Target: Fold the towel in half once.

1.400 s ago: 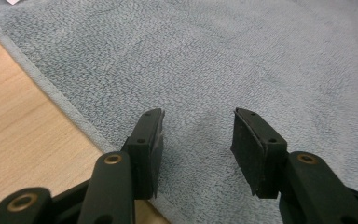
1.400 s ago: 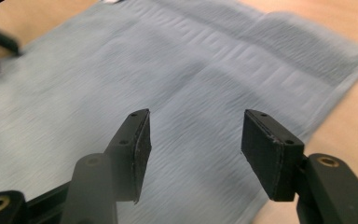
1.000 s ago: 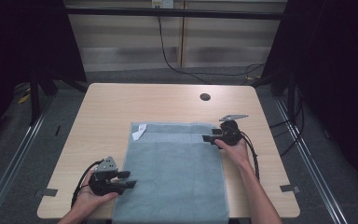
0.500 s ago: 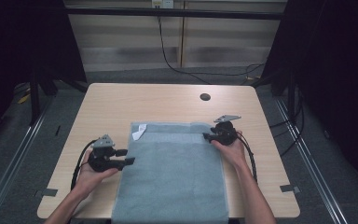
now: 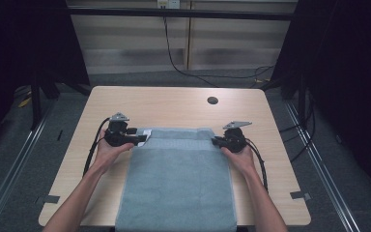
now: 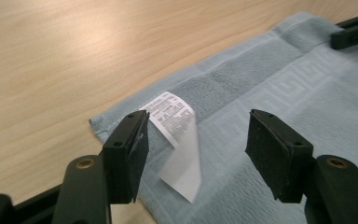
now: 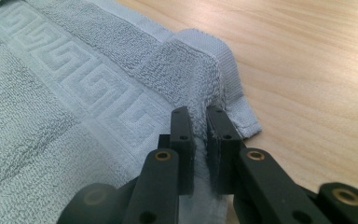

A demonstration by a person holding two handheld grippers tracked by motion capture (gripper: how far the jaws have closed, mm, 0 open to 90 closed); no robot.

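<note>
Right claw (image 7: 199,122) has just pinched shut on the far right corner of the towel (image 5: 178,179) lying flat on the surface (image 5: 174,106), while the left claw (image 6: 198,154), just spread wide, straddles the far left corner by the label (image 6: 175,116), ready for a matching grip.

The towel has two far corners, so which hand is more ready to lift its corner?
The right. Its claw is already pinched on the towel at its far corner. The left claw has just been opening and only straddles the white care label at the other corner, gripping nothing.
</note>
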